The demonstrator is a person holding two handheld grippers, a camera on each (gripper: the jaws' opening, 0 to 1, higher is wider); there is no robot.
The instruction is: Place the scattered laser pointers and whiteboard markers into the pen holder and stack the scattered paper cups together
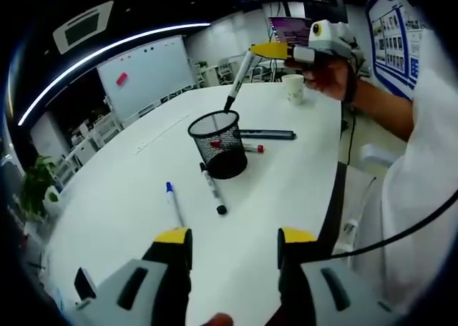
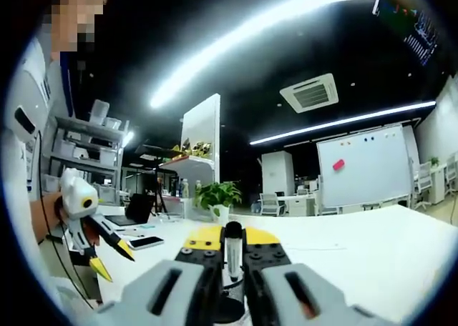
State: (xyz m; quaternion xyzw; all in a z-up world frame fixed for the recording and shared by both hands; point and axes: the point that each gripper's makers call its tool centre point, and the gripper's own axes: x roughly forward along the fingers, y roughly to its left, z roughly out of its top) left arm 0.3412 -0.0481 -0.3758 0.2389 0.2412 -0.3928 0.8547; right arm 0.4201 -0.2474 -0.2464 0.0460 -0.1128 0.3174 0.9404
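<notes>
Black mesh pen holder (image 1: 218,143) on the white worktop (image 1: 286,190), marker poised over it.
Right hand-held gripper (image 1: 266,50) clamps a black-capped whiteboard marker (image 1: 238,81) tip-down above the holder; left hand-held gripper (image 1: 235,240) gapes empty. Other markers lie beside the holder.

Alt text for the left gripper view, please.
Right gripper holds a black marker tip-down over a black mesh pen holder on a white table. More markers lie around the holder; a paper cup stands beyond. Left gripper hangs open in the foreground.
</notes>
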